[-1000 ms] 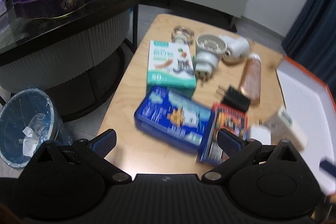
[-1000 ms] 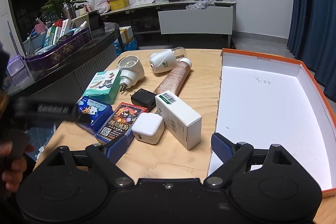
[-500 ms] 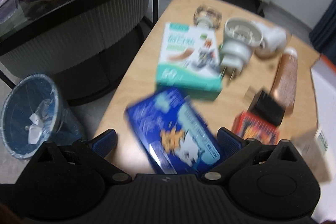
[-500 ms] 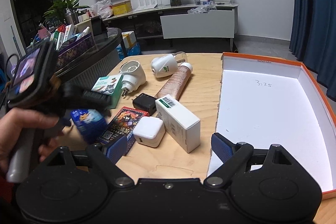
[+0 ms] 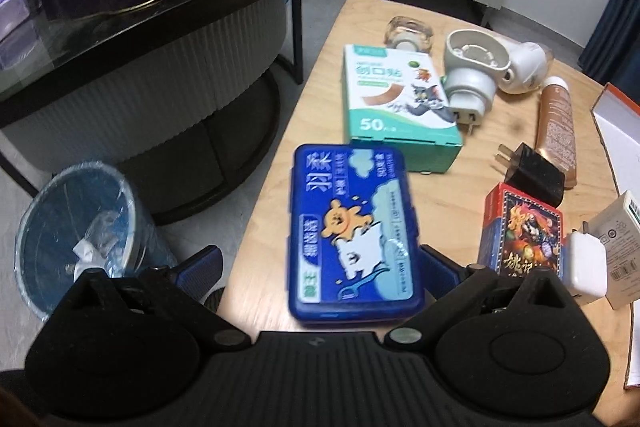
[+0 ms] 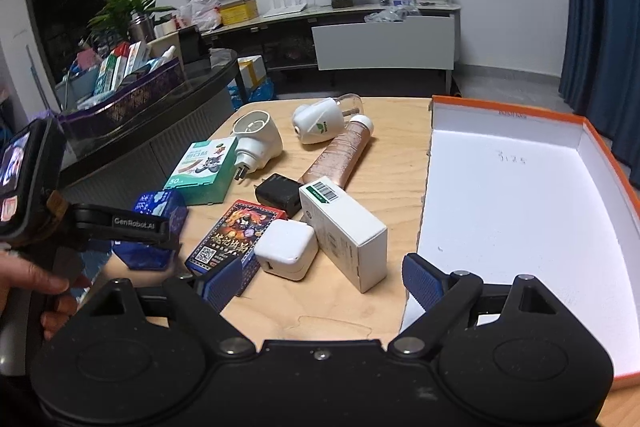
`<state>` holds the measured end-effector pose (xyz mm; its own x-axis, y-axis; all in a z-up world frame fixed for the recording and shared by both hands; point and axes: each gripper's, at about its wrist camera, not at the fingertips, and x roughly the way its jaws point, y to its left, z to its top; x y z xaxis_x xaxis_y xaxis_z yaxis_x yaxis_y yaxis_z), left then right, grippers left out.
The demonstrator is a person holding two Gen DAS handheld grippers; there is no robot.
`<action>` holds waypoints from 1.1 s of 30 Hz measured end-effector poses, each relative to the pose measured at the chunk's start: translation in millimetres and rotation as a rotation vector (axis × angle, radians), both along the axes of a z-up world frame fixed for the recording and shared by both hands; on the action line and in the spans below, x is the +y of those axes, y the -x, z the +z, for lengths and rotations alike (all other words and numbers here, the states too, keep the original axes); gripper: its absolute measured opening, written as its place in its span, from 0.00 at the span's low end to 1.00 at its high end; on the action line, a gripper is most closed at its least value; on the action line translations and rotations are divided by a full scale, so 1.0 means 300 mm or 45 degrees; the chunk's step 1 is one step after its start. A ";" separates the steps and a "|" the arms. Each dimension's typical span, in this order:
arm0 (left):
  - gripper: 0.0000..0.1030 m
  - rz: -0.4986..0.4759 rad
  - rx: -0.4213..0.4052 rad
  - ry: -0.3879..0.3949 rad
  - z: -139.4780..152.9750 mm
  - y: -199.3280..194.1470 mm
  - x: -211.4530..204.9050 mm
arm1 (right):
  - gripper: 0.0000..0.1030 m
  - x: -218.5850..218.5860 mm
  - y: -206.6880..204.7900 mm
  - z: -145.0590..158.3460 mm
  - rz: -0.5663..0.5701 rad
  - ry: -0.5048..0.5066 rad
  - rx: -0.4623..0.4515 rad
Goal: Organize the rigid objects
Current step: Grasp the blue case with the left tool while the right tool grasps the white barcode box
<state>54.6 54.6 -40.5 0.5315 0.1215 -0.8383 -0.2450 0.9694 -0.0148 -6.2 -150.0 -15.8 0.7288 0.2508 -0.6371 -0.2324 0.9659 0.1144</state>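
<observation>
The blue case (image 5: pixel 352 231) lies at the tabletop's (image 5: pixel 320 115) left edge, long axis running straight between the left gripper's (image 5: pixel 320 263) spread, unclosed jaws; the right gripper (image 6: pixel 324 279) hangs open, farther off.

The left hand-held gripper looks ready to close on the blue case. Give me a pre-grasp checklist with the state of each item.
1. Left hand-held gripper open: ok.
2. Blue case lies between its fingers: ok, though it sits nearer the right finger.
3. Pads touching the case: cannot tell, the picture is blurred there.
4. Red card box apart from the case: ok, bare table shows between them.
5. Orange box has bare floor to take the case: ok.
6. Right hand-held gripper open and holding nothing: ok.
</observation>
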 end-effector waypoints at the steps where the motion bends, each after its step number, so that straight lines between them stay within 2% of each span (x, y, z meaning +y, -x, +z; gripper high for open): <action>1: 1.00 -0.002 0.002 -0.005 0.001 0.001 -0.002 | 0.99 0.002 -0.007 0.000 0.014 0.009 0.003; 9: 1.00 -0.044 0.005 -0.006 0.005 0.010 -0.019 | 0.99 0.076 -0.079 -0.017 0.085 0.067 0.058; 17: 1.00 -0.066 0.011 -0.010 -0.005 0.005 -0.012 | 0.99 0.120 -0.088 -0.003 0.112 0.110 0.035; 23: 1.00 -0.099 -0.013 -0.016 -0.004 0.003 -0.021 | 0.99 0.114 -0.102 0.005 0.120 0.125 0.037; 30: 1.00 -0.197 -0.047 -0.021 -0.011 0.000 -0.046 | 0.99 0.075 -0.168 0.001 0.119 0.236 0.011; 33: 0.99 -0.242 -0.080 -0.002 -0.012 0.002 -0.059 | 0.99 0.052 -0.220 -0.011 0.128 0.263 0.049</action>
<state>54.0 37.0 -44.0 0.5960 0.0152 -0.8029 -0.0564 0.9981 -0.0230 59.8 -134.3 -19.1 0.6810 0.1822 -0.7093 -0.3280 0.9419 -0.0729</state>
